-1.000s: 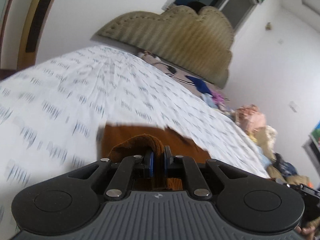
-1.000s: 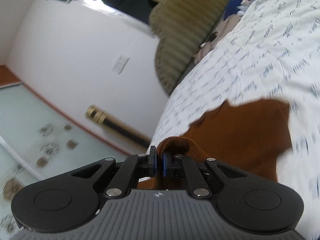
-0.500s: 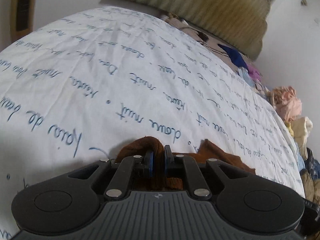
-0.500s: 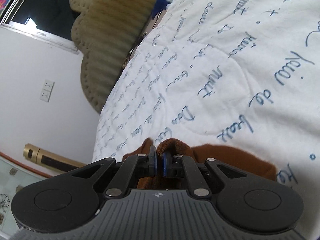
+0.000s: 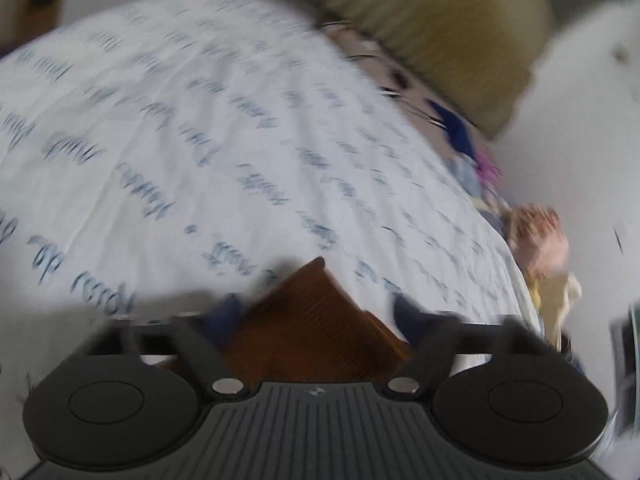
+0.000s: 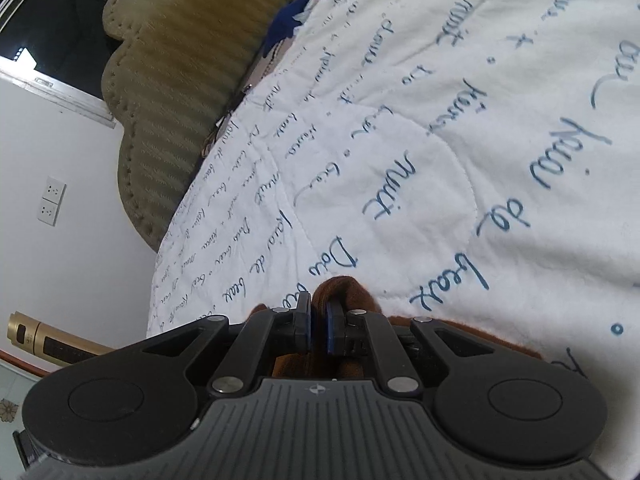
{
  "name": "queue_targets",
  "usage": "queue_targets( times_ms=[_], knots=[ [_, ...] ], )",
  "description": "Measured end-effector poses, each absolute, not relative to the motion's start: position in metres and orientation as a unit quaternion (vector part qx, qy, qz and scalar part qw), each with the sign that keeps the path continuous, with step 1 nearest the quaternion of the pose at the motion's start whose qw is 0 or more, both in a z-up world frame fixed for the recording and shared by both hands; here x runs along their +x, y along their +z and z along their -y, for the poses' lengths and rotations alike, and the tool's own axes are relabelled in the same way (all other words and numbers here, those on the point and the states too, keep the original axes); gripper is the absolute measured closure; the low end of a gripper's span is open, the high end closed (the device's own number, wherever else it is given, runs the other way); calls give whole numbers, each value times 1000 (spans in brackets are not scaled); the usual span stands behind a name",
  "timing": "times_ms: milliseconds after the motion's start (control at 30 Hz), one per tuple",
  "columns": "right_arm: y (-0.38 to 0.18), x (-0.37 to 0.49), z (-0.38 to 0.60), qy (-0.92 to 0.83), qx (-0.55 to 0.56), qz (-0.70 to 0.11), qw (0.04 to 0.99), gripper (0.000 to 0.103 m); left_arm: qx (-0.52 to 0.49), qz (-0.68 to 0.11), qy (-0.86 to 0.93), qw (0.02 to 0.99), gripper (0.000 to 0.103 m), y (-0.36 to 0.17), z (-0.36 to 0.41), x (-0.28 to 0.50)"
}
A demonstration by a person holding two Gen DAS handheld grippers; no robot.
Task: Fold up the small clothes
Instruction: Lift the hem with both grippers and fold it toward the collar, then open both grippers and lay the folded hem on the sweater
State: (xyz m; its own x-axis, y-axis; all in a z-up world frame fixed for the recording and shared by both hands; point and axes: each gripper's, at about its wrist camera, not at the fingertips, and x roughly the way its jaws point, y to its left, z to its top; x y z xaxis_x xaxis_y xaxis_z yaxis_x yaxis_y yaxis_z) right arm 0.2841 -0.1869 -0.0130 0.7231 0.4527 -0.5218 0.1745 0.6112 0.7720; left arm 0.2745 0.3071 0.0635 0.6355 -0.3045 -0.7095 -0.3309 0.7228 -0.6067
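Observation:
A small brown knitted garment lies on the white quilt with blue script. In the blurred left wrist view my left gripper is open, its fingers spread wide on either side of a raised corner of the garment. In the right wrist view my right gripper is shut on a bunched edge of the same brown garment, low over the quilt. The rest of the garment is hidden behind the gripper body.
An olive padded headboard stands at the far end of the bed. Loose clothes, blue and purple, lie near it. More clothes are piled at the bed's right side. A white wall with sockets is at the left.
My left gripper has opened and let go of the brown garment, and its view is now blurred by motion. My right gripper stays shut on the garment, close to the quilt.

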Motion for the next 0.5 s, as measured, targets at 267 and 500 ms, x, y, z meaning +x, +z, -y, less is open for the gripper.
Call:
queue_targets(
  times_ms=[267, 500],
  knots=[
    [20, 277, 194, 88, 382, -327, 860, 71, -260, -391, 21, 883, 16, 89, -292, 242],
    [39, 255, 180, 151, 315, -346, 871, 71, -177, -361, -42, 914, 16, 90, -247, 174]
  ],
)
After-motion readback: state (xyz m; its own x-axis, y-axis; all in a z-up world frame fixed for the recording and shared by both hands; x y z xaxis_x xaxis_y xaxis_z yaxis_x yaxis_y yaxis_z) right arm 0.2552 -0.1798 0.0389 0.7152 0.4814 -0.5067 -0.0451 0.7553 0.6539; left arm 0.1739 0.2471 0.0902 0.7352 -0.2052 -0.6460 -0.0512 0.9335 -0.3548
